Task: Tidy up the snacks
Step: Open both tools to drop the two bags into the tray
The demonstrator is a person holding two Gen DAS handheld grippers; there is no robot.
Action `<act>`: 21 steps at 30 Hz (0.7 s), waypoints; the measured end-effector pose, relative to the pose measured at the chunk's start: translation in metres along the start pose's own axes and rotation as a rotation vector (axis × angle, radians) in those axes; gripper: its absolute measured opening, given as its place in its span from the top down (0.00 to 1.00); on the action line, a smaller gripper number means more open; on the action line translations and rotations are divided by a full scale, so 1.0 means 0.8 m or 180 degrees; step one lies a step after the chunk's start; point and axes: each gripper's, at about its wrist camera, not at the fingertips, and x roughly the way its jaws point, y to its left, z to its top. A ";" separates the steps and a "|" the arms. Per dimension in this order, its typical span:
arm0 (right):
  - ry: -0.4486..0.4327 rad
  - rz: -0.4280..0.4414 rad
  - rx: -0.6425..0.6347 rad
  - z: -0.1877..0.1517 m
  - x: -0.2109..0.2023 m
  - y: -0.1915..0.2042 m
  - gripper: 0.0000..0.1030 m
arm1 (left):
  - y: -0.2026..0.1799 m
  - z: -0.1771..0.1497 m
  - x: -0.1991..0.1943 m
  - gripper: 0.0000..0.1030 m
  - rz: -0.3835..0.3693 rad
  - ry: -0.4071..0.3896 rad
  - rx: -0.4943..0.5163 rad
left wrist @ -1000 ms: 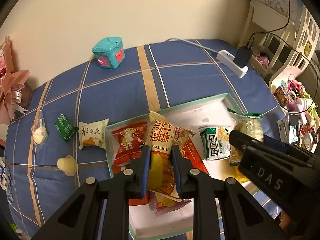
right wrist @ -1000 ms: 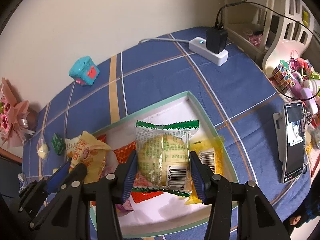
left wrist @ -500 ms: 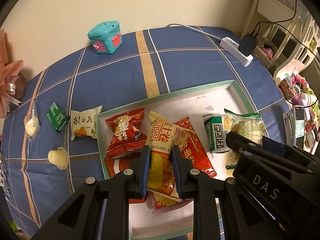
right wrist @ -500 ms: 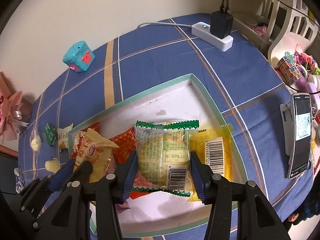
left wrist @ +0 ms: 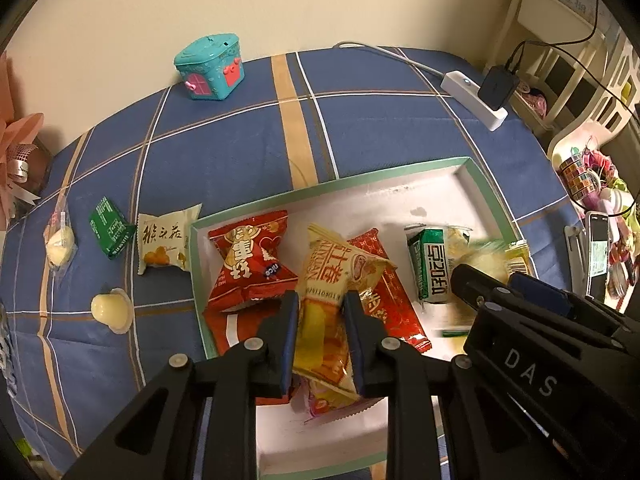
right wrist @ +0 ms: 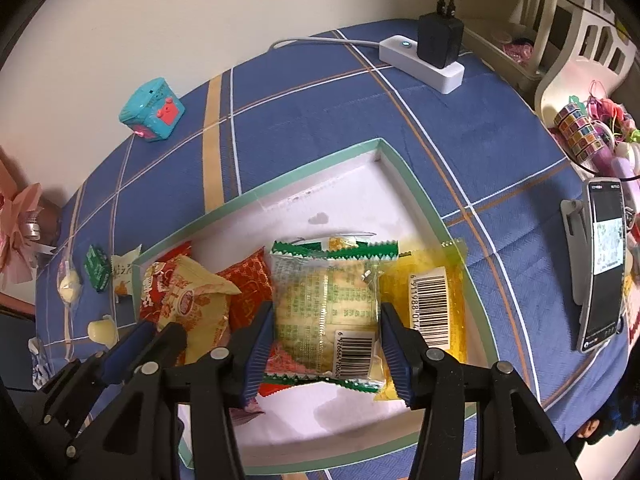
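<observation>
- Bench (left wrist: pixel 380 128) under a blue checked cloth carries everything, reaching well beyond both sets of fingers.
- Tray (right wrist: pixel 404 168), white with a green rim, sits directly below both grippers as the collecting spot.
- Green-edged biscuit pack (right wrist: pixel 324 300) hangs over the tray between the right gripper (right wrist: pixel 322 354) fingers, which have just been spreading; likely a release, though whether the pads press it I cannot tell.
- Yellow snack pack (left wrist: pixel 332 280) is pinched by the left gripper (left wrist: pixel 320 340) fingers, nearly together.
- Loose snacks, like the cream packet (left wrist: pixel 164 240), lie left of the fingers, outside the tray, probably next.

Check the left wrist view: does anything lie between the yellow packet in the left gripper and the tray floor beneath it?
Yes: a red packet and a pink wrapper lie under the yellow packet in the tray.
</observation>
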 end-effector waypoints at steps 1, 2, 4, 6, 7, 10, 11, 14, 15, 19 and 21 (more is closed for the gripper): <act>-0.0006 0.0002 0.0003 0.000 -0.001 0.000 0.42 | 0.001 0.000 -0.002 0.74 -0.0003 -0.0005 -0.0006; -0.0013 0.0008 0.0008 0.000 -0.003 -0.001 0.41 | 0.001 0.001 -0.004 0.69 0.0003 -0.0014 -0.0011; -0.0043 0.0021 0.0013 0.001 -0.008 -0.001 0.40 | 0.002 0.001 -0.008 0.64 0.0016 -0.0032 -0.0013; -0.0069 0.0021 0.0010 0.002 -0.013 -0.001 0.39 | 0.004 0.003 -0.012 0.63 -0.0004 -0.0057 -0.0023; -0.0089 0.0027 0.0006 0.002 -0.017 -0.001 0.39 | 0.005 0.003 -0.015 0.63 -0.0010 -0.0076 -0.0032; -0.0142 0.0047 0.0002 0.003 -0.028 0.000 0.39 | 0.009 0.005 -0.024 0.63 -0.0023 -0.0131 -0.0055; -0.0168 0.0047 -0.0002 0.004 -0.032 0.000 0.39 | 0.010 0.006 -0.026 0.62 -0.0029 -0.0143 -0.0064; -0.0215 0.0037 -0.0016 0.005 -0.040 0.001 0.39 | 0.018 0.009 -0.033 0.60 -0.0047 -0.0195 -0.0124; -0.0229 0.0039 -0.0013 0.006 -0.042 0.001 0.39 | 0.020 0.009 -0.035 0.59 -0.0047 -0.0204 -0.0139; -0.0265 0.0036 -0.0015 0.007 -0.048 0.001 0.40 | 0.036 0.012 -0.042 0.57 -0.0044 -0.0253 -0.0245; -0.0275 0.0035 -0.0020 0.007 -0.050 0.001 0.40 | 0.045 0.013 -0.045 0.56 -0.0060 -0.0270 -0.0319</act>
